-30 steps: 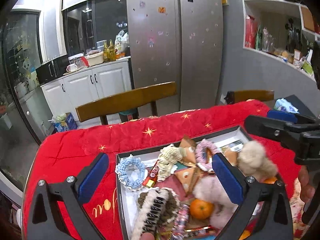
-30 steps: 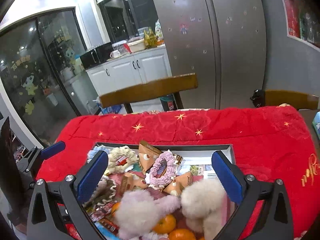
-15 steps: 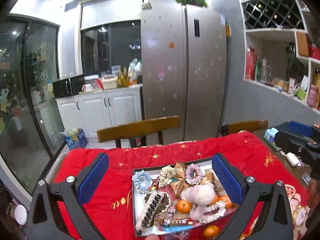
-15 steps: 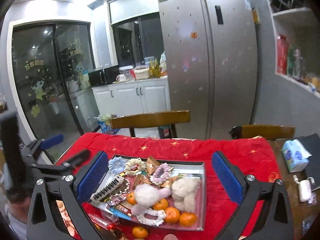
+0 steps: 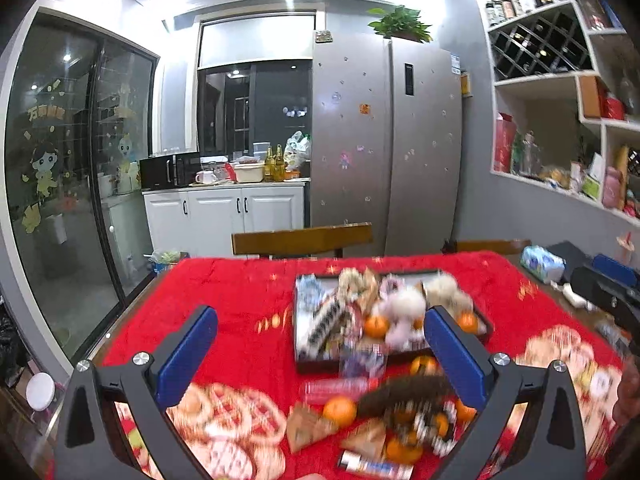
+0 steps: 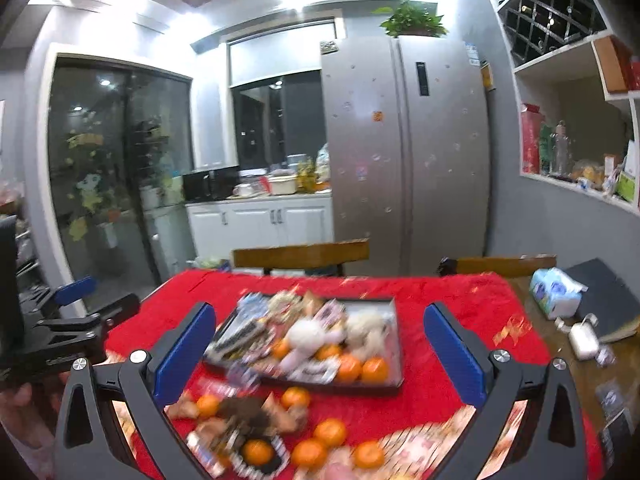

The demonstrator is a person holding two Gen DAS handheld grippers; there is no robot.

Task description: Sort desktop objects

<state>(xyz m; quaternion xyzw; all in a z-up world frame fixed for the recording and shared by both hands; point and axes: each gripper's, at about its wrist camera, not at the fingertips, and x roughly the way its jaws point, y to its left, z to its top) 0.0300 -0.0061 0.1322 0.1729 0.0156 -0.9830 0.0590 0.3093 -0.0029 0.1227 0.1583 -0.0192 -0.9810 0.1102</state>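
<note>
A dark-rimmed tray sits mid-table on a red cloth, heaped with fluffy toys, hair ties, snack packets and oranges. Loose oranges, packets and a dark furry item lie on the cloth nearer me. Both views are motion-blurred. My left gripper hangs open and empty above the near table. My right gripper is likewise open and empty. Each gripper shows at the edge of the other's view.
Two wooden chair backs stand at the table's far side. A tissue pack, a white small bottle and a dark folder lie on bare table at the right. A fridge and cabinets are behind.
Both grippers have pulled back and up from close over the tray; the tray now looks smaller and farther, and loose oranges and packets on the near cloth have come into view.
</note>
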